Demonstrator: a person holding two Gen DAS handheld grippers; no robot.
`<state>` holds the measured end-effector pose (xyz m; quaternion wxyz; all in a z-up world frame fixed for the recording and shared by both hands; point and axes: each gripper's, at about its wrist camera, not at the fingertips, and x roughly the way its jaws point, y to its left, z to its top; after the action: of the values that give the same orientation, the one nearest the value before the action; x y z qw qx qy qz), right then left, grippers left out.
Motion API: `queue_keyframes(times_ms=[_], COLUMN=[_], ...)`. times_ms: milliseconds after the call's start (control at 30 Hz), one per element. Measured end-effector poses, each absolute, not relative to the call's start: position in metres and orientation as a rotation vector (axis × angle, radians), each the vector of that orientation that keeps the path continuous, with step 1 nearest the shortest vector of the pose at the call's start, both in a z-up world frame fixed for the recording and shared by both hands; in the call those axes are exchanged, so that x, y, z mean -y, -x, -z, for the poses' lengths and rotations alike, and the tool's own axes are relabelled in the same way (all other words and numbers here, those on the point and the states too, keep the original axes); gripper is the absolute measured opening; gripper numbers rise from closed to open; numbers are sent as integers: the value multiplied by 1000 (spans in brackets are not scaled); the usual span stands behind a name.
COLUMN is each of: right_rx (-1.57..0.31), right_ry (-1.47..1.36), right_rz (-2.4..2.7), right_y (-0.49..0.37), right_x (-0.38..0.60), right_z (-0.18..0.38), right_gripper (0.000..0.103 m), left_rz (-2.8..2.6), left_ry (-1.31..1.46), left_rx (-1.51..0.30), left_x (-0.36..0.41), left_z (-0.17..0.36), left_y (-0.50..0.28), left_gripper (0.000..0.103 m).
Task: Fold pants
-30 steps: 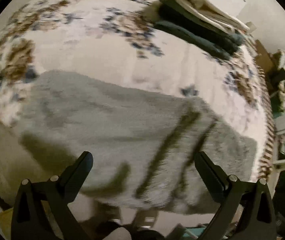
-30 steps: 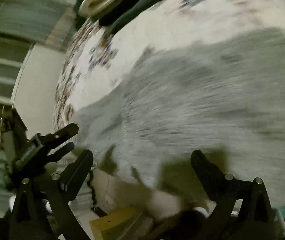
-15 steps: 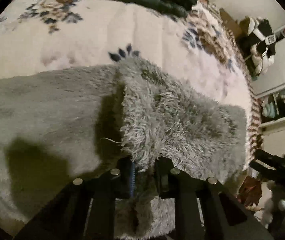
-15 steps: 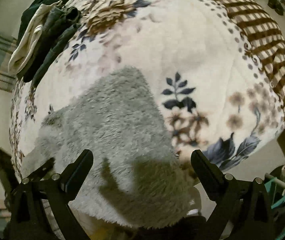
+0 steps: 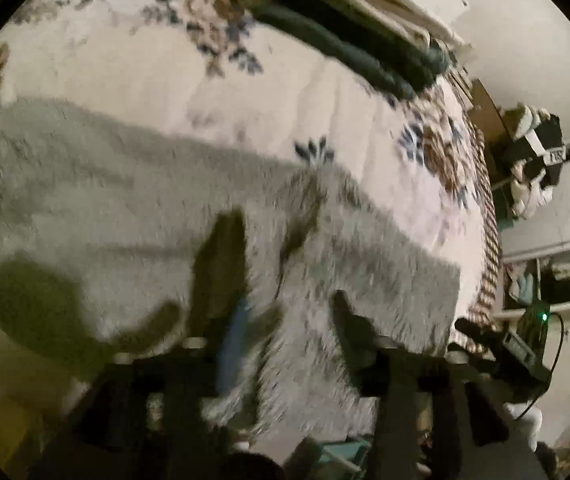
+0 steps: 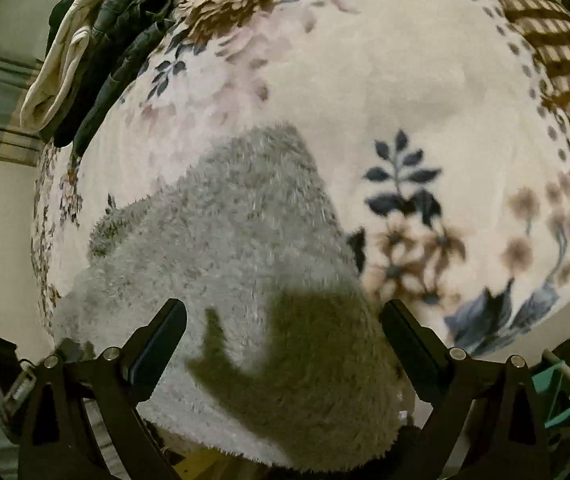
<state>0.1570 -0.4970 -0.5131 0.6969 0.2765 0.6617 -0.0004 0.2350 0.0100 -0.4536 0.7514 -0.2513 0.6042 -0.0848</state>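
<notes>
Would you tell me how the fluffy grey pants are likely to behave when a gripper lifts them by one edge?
The grey pants look thick and shaggy, so they will probably droop limply. The long pile should give the pads good purchase. Lying folded on the floral blanket, the layers may slide apart.

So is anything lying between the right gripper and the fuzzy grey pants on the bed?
Nothing visible. The right gripper hangs open directly over the fuzzy grey pants, with only its own shadow on the fabric. The pile of dark and cream clothes sits at the far edge of the floral blanket, well clear.
</notes>
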Motion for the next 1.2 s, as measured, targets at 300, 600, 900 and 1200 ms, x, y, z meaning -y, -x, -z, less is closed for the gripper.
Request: queue_keyframes(times_ms=[300, 600, 900, 1200], right_rx=[-1472, -1498, -1517, -1544], right_ry=[-607, -598, -578, -508], right_rz=[-5, -4, -5, -52], right_y=[-172, -165, -162, -171], right_x=[489, 487, 487, 478], right_z=[512, 520, 522, 520], right_gripper=[100, 100, 100, 100], left_rz=[222, 295, 186, 229], left_ry=[464, 438, 607, 785], left_rx=[-1438, -1293, -1354, -1347], left_x=[34, 28, -14, -26], left_z=[488, 462, 460, 491], left_y=[-286, -265, -257, -250], left_gripper=[53, 7, 8, 78])
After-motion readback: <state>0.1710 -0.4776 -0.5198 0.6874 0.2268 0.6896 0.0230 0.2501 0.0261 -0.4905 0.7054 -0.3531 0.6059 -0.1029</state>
